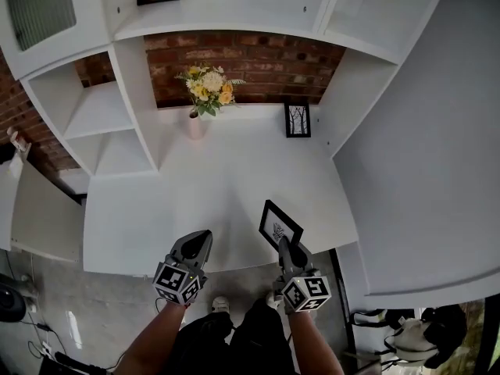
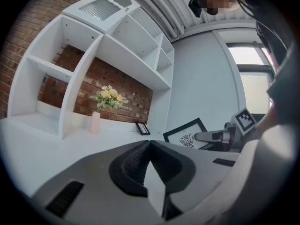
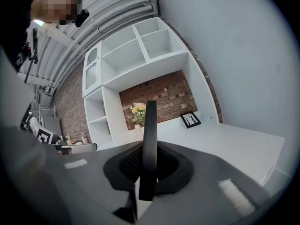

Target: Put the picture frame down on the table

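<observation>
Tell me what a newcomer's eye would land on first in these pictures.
First comes the black picture frame, clamped edge-on in the right gripper over the near part of the white table. Next come the yellow flowers in a pale vase at the back, before the red brick wall. A second small frame stands to their right.

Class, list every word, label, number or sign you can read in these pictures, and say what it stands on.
No words or numbers can be read anywhere.
Marker cube on the left gripper, marker cube on the right gripper: square patterns only, no letters.
Picture frame in the right gripper: a drawing, no text.
Small frame at the table's back: trees, no text.
</observation>
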A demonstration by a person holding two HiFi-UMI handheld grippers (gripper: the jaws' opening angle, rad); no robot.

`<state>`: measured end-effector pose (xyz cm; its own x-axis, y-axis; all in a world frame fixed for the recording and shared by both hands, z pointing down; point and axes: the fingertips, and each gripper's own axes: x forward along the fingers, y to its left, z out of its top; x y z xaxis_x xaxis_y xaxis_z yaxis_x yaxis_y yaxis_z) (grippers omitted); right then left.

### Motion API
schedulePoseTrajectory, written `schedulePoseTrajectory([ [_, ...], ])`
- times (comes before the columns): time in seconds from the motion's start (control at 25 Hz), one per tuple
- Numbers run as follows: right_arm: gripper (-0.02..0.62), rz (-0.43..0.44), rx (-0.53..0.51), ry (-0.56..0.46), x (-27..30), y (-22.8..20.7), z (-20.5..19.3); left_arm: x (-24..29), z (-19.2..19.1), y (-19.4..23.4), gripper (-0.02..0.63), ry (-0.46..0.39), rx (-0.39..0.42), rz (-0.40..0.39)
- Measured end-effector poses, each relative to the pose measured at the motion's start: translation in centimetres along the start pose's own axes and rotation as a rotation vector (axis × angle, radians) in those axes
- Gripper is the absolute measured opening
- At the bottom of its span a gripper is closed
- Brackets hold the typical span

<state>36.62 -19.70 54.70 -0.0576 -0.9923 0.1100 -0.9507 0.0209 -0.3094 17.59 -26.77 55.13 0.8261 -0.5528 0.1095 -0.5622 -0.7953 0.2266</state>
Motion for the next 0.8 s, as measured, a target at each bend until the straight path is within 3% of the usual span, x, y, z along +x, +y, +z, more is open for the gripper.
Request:
schedulePoseTrajectory([
  [0.52,0.023,0.178,0.009,0.166,7.7,2.5,-2.3,-2.8,0.9,5.1,-0.008,-0.044,-0.031,0.236],
  [0.8,0.023,0.338,0.011,0.236,11.0,4.6,-3.1,-3.0,1.3,7.0,-0.008,-0.073,-0.06,0.362],
])
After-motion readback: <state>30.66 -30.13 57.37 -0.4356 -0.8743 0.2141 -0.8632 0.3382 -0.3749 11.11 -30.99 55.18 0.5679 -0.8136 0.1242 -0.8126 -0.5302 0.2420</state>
